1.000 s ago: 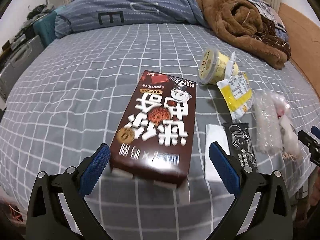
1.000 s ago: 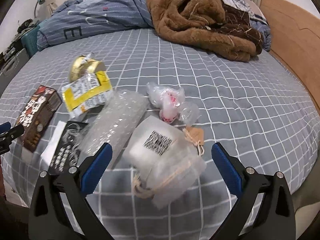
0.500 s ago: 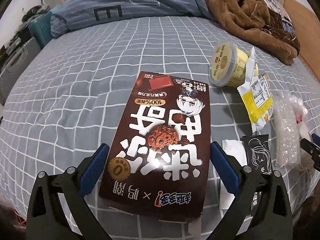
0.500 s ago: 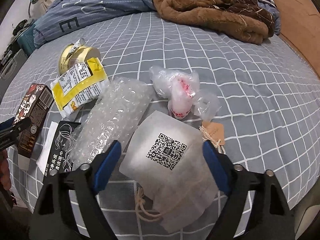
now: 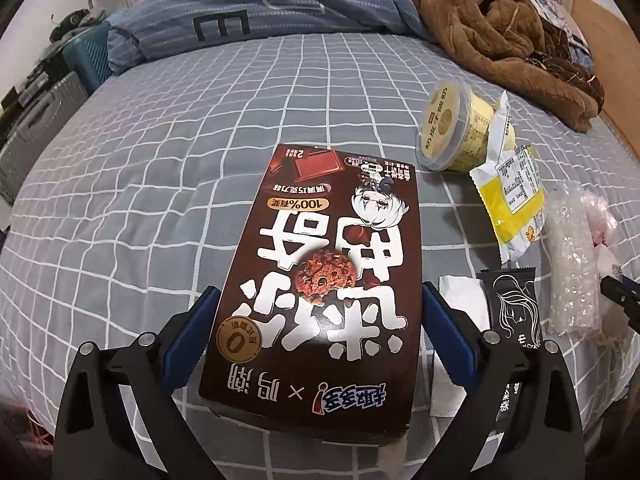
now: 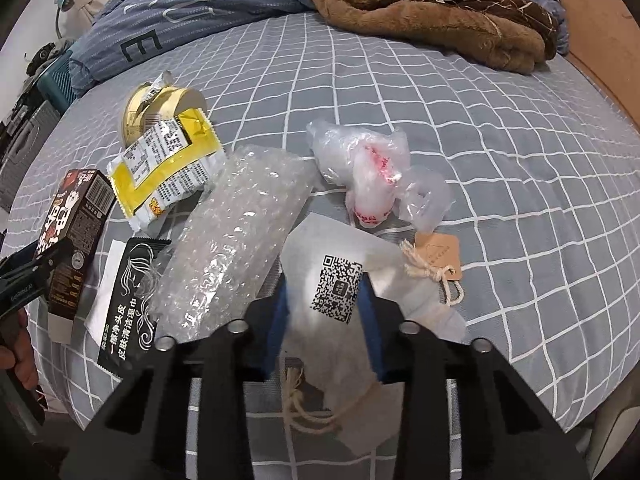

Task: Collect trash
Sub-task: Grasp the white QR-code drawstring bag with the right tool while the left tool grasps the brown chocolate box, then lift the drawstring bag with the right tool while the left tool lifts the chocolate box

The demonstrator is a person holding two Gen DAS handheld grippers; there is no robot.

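Note:
A brown cookie box (image 5: 324, 280) lies on the grey checked bed. My left gripper (image 5: 318, 332) straddles its near end, the blue pads touching or almost touching both long sides; the box shows in the right wrist view (image 6: 72, 232) too. My right gripper (image 6: 326, 324) is shut on a white drawstring pouch (image 6: 352, 280) with a QR code. Around it lie bubble wrap (image 6: 236, 240), a clear plastic bag (image 6: 368, 176), a yellow wrapper (image 6: 168, 164), a yellow cup (image 5: 452, 128) and a black wipe sachet (image 6: 128, 296).
A brown fleece blanket (image 6: 432, 4) and a blue striped duvet (image 5: 260, 12) are heaped at the far end of the bed. A wooden headboard (image 6: 600, 32) runs along the right. A suitcase (image 5: 28, 148) and clutter stand left of the bed.
My left gripper moved forward over the cookie box and narrowed onto its sides. My right gripper moved forward and closed on the white pouch.

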